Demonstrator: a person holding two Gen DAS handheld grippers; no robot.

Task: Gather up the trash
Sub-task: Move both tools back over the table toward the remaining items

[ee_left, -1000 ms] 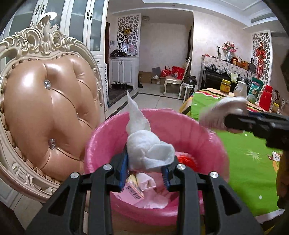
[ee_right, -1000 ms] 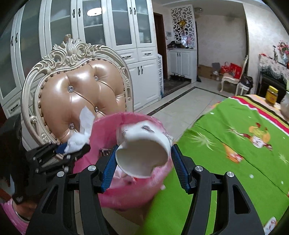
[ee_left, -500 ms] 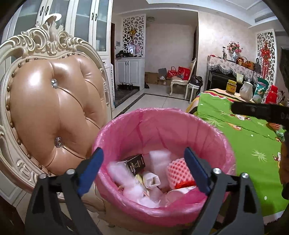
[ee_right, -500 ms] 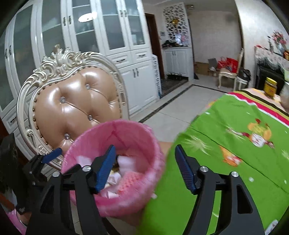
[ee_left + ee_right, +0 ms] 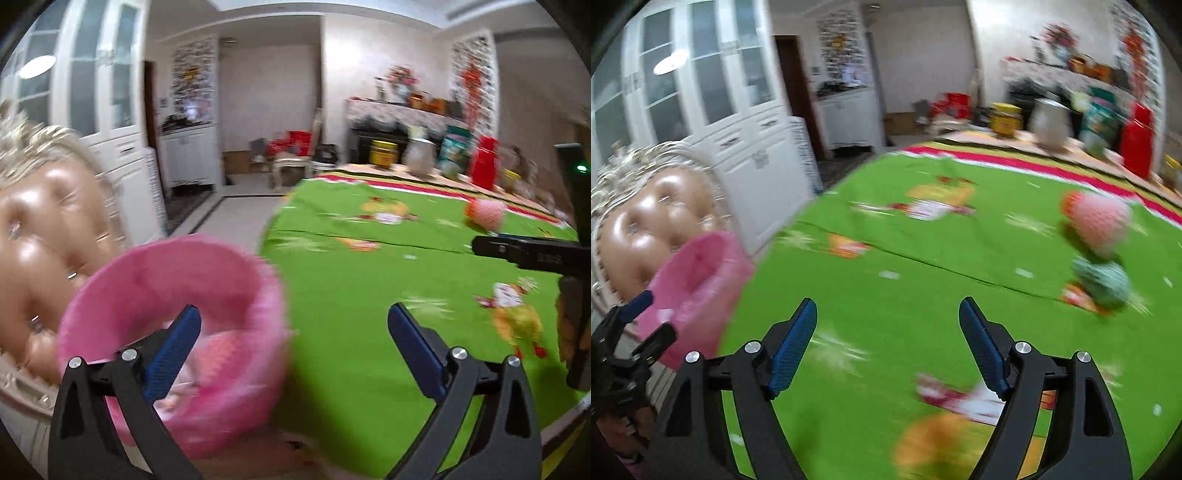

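Now both loads are gone: tissue and cup were dropped into the pink bin (image 5: 173, 325), and the left gripper (image 5: 295, 332) and right gripper (image 5: 886, 332) are spread wide, holding nothing. Views have been swung from bin to green tablecloth (image 5: 886, 258). Remaining trash is probably the pink foam net (image 5: 1097, 221) and green one (image 5: 1104, 280), though blur is heavy. A tufted chair (image 5: 40, 236) is seen behind the bin; white cabinets (image 5: 720, 110) beyond.
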